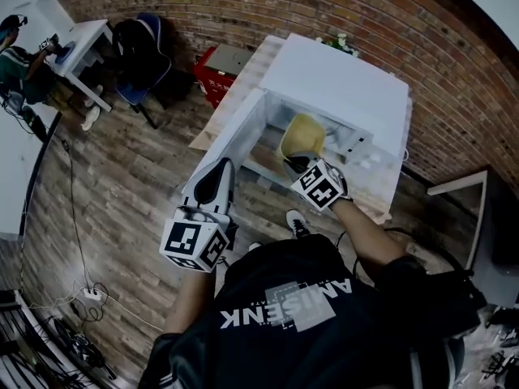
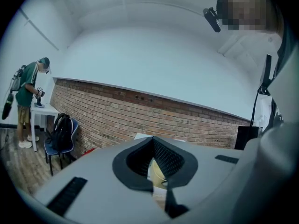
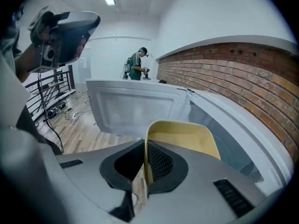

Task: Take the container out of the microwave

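Closest in, your left gripper (image 1: 221,168) is out in front of your black shirt (image 1: 284,314), pointing at the edge of the open microwave door (image 1: 235,136). Its jaws are together at the tips with only a sliver of gap behind them, and nothing is in them. Your right gripper (image 1: 296,164) is just past it to the right, angled down. Its jaws are closed tight on the near wall of the yellow container (image 1: 305,132), one pad inside the rim and one outside, so the thin wall is pinched between them. The container is upright, open side up, and looks empty in the right gripper view. It sits at the mouth of the white microwave (image 1: 340,83), with the swung-open door on its left and the cavity behind it and to its right. You can't tell whether its base touches the cavity floor. The microwave stands on a light wooden tabletop (image 1: 241,75), with a wood plank floor (image 1: 122,177) below it. A white power strip (image 1: 91,292) and cables lie on the floor at your lower left. Further off, a red box (image 1: 212,78) is on the floor beside the tabletop, then a blue chair (image 1: 150,75) with a black backpack (image 1: 134,39) on it. A brick wall (image 1: 243,6) runs behind all of this. Farthest left, a person (image 1: 16,63) in a green top stands at a small white table (image 1: 89,35).
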Demonstrator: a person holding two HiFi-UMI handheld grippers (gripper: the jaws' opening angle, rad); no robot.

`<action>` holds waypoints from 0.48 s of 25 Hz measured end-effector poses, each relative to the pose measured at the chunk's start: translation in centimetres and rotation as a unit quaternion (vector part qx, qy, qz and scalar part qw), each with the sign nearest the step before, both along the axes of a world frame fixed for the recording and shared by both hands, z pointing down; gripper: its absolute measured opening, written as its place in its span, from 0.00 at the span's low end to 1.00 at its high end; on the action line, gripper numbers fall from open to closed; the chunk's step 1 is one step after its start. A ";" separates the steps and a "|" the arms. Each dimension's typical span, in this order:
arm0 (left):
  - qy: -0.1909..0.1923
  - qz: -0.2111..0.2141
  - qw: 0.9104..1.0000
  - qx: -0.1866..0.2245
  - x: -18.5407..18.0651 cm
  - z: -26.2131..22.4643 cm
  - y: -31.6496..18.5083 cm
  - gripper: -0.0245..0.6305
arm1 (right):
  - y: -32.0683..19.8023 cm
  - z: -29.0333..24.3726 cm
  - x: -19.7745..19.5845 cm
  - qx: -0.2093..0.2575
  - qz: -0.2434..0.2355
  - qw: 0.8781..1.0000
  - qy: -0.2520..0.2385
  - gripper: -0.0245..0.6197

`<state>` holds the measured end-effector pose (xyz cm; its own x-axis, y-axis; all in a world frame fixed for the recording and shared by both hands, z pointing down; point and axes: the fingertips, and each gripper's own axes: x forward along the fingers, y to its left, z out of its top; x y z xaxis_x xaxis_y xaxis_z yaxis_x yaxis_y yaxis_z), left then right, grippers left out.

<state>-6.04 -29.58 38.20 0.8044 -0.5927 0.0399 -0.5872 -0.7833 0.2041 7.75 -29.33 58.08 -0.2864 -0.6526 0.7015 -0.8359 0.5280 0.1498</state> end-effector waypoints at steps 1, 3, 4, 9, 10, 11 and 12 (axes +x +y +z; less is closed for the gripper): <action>0.002 0.005 1.000 0.000 0.1 0.0 0.1 0.05 | 0.3 -0.6 -0.3 0.003 -0.001 1.000 0.000 0.12; 0.006 0.016 1.000 0.001 0.3 0.0 0.3 0.05 | 0.9 -1.6 -0.7 0.011 0.000 1.000 -0.002 0.12; 0.006 0.022 1.000 0.000 0.5 0.0 0.4 0.05 | 1.1 -2.0 -0.9 0.013 0.002 1.000 -0.006 0.12; 0.007 0.052 0.999 0.000 1.0 0.3 1.3 0.05 | 3.2 -3.2 -1.7 0.012 0.008 1.000 -0.013 0.12; 0.008 0.056 0.998 0.001 1.0 0.3 1.4 0.05 | 3.6 -3.3 -1.8 0.011 0.010 1.000 -0.014 0.12; 0.009 0.060 0.998 0.001 1.0 0.3 1.4 0.05 | 3.9 -3.5 -2.0 0.011 0.011 1.000 -0.014 0.12; 0.009 0.063 0.998 0.001 0.9 0.4 1.5 0.05 | 4.2 -3.7 -2.2 0.011 0.011 1.000 -0.012 0.12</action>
